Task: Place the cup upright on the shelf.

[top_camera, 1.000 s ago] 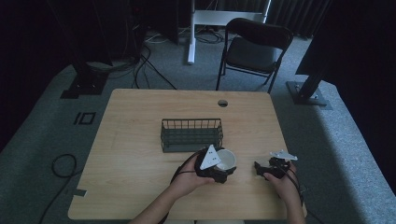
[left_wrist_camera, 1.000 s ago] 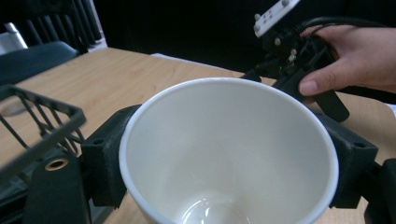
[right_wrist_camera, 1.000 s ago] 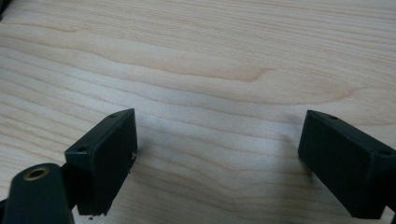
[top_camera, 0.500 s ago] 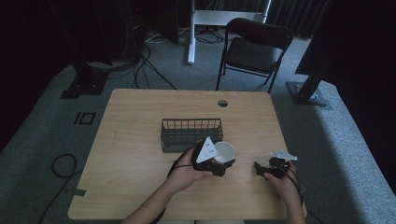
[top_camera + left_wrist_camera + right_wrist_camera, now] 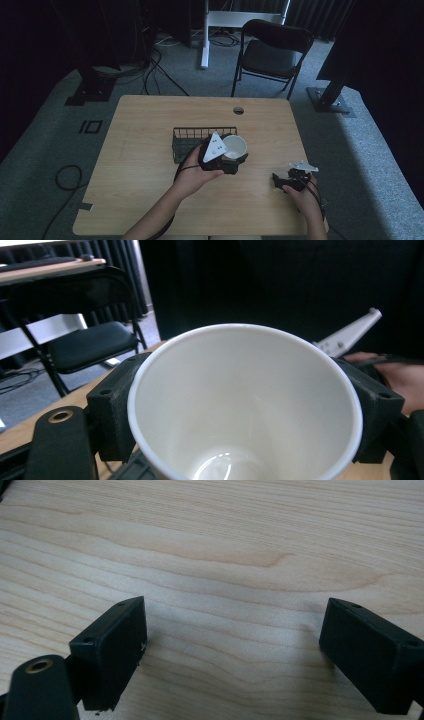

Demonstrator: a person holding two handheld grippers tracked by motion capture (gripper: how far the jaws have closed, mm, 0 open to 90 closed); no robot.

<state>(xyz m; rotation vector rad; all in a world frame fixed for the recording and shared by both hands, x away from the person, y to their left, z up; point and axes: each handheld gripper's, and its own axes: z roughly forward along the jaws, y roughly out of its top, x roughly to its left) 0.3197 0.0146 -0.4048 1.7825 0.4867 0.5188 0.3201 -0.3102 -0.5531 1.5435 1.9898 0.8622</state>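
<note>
A dim room with grey carpet surrounds my wooden table (image 5: 150, 200), and a black folding chair (image 5: 272, 52) stands beyond its far edge. In the high view I have the left gripper (image 5: 231, 161) raised near the middle of the table, just in front of the wire basket (image 5: 187, 140). The white paper cup (image 5: 234, 147) sits between its jaws with its mouth turned up, at the basket's right end. From the left gripper view I look straight into the cup (image 5: 245, 405); the two black jaws press its wall from either side, so the grip is closed on it. My right gripper (image 5: 286, 181) rests low on the table's right side, well apart from the cup. In the right gripper view its jaws stand wide apart over bare wood, holding nothing.
</note>
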